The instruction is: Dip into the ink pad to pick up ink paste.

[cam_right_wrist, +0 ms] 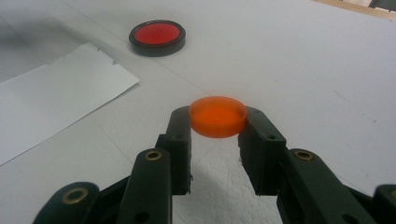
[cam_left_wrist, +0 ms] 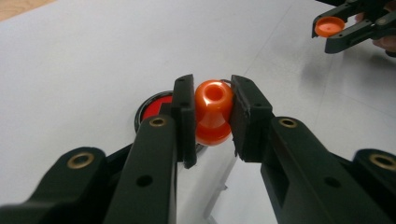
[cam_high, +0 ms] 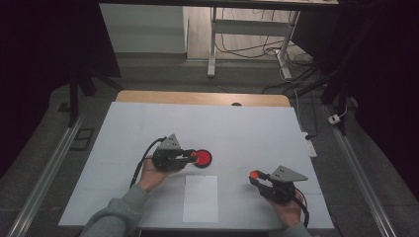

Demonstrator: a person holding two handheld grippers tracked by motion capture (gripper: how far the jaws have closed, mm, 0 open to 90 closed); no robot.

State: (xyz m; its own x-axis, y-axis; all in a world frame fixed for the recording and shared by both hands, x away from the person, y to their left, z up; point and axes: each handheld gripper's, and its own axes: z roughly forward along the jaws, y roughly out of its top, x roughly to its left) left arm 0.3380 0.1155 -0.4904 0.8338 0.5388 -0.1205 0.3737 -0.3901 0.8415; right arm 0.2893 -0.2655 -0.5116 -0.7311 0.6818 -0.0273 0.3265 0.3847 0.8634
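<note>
Table [cam_high: 247,128]: left tongs [cam_high: 190,157] half hide red dish [cam_high: 204,159].

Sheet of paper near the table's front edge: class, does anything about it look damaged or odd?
Yes. The sheet of paper has a small torn nick along one edge near its corner, seen in the right gripper view. Otherwise it lies flat on the table.

In the right gripper view, the right claw [cam_right_wrist: 218,122] rose from the bottom edge, its two black jaws pressed against the sides of an orange cap [cam_right_wrist: 217,116], a shallow round piece held level above the white worktop [cam_right_wrist: 299,60]. Farther off, toward the upper left, a black-rimmed red disc [cam_right_wrist: 157,36] lay flat on the worktop. A white sheet of paper [cam_right_wrist: 51,100] lay at the left, near the disc but apart from it.
</note>
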